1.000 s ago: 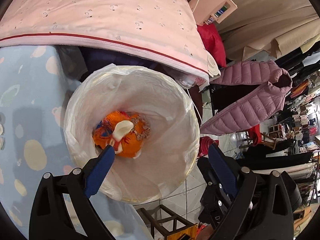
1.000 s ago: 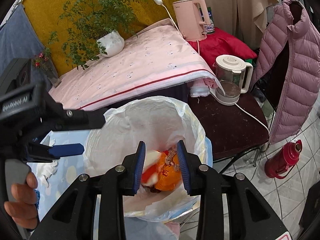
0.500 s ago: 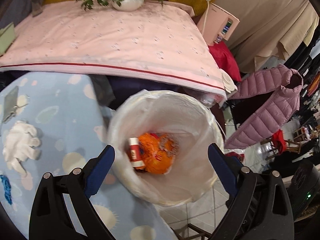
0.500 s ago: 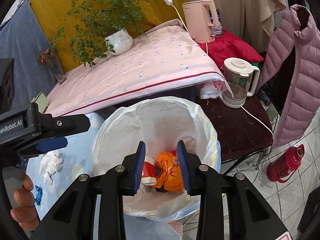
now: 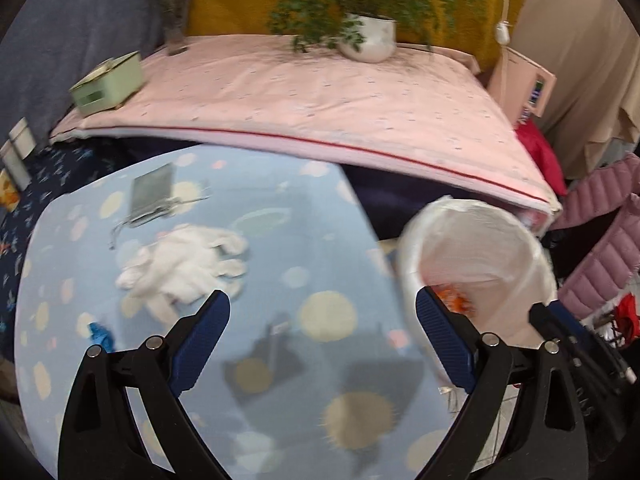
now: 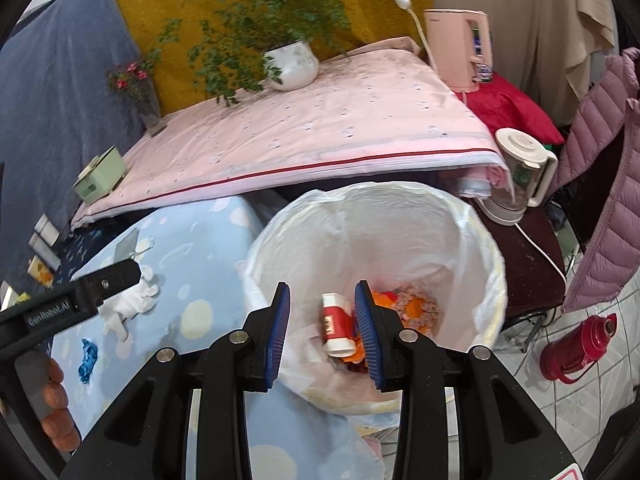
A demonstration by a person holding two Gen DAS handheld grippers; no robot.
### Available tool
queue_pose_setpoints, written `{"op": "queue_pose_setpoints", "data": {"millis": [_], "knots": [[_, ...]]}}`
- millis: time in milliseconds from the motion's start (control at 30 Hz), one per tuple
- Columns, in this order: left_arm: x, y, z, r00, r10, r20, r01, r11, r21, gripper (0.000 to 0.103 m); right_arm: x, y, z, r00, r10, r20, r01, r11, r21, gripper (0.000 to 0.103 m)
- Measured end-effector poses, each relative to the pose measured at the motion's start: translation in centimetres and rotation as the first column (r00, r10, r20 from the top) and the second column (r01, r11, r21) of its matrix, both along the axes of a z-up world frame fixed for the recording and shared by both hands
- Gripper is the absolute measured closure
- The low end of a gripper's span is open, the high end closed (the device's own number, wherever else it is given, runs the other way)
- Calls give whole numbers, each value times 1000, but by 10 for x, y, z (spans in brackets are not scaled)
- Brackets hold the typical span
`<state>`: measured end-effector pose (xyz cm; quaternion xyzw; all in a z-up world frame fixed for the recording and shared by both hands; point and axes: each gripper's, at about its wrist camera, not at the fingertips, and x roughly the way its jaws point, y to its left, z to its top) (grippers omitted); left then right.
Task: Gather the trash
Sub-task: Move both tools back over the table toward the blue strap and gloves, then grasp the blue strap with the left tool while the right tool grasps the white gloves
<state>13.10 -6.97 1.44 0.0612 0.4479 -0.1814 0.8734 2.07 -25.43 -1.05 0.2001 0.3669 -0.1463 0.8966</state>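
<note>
My left gripper [image 5: 322, 312] is spread wide with nothing in it, over the blue spotted tablecloth [image 5: 304, 240]; its side reads "GenRobot.AI" in the right view. Crumpled white tissue [image 5: 188, 264] lies just ahead, a blue scrap [image 5: 99, 334] to its left. My right gripper [image 6: 322, 322] stands parted and empty above the lined trash bin [image 6: 486, 240], where a red-and-white carton [image 6: 336, 326] rests on orange wrappers [image 6: 416, 308]; its label is unreadable. The bin sits at the table's right edge, beside the pink quilt [image 6: 312, 136].
</note>
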Motion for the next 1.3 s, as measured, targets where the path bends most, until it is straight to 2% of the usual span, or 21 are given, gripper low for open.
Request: {"op": "queue_pose_setpoints", "data": {"millis": [233,433,533,733,867,1167,1267,1300], "knots": [[6,70,-13,992,125,3,-125,992,31,13,26,54,2,993,116,-12,-116,993,-16,69],[7,126,-24,977,211,16,-212,975,70,13,45,102,-1,978,208,-28,-209,978,-25,69],[8,153,-32,966,259,21,-260,962,84,13,54,123,-1,969,244,-35,-245,969,-30,64],[12,208,-55,938,347,-21,-344,935,87,13,72,163,-6,948,315,-50,-317,948,-33,63],[15,233,-70,926,372,-61,-367,927,78,14,85,186,-13,934,353,-64,-355,935,-19,63],[29,246,-96,925,342,-166,-345,939,16,34,110,226,-25,908,409,-94,-413,910,-25,63],[34,247,-102,926,322,-195,-329,944,-4,45,117,233,-27,903,417,-101,-421,907,-25,63],[35,246,-102,927,316,-202,-325,945,-13,54,119,234,-27,903,418,-102,-423,906,-25,63]]}}
